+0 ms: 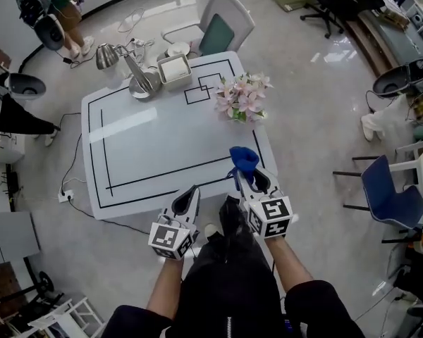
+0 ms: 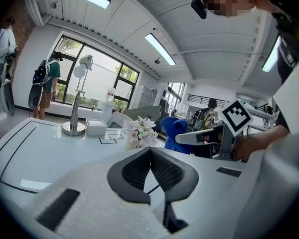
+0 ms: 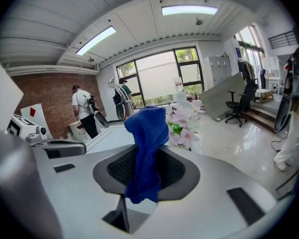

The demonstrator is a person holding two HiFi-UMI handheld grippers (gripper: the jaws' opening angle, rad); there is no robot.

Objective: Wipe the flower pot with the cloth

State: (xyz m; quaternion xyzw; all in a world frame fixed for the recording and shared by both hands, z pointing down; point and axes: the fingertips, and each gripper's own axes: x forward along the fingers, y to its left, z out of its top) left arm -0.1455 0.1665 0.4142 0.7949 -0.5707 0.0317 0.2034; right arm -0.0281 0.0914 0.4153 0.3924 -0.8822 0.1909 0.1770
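A pot of pink flowers (image 1: 240,98) stands near the white table's (image 1: 148,146) right edge, the pot itself mostly hidden under the blooms. In the right gripper view the flowers (image 3: 185,125) show just beyond the blue cloth (image 3: 145,143). My right gripper (image 1: 247,179) is shut on that cloth (image 1: 244,158), which sticks up from the jaws over the table's front right corner, short of the pot. My left gripper (image 1: 189,198) hovers at the table's front edge, shut and holding nothing. The left gripper view shows the flowers (image 2: 139,130) and the cloth (image 2: 173,132) ahead.
At the table's far side stand a silver desk lamp (image 1: 130,67) and a white box (image 1: 174,69). A white chair (image 1: 222,25) sits behind the table and a blue chair (image 1: 389,196) on the floor at the right. People stand at the far left (image 1: 56,9).
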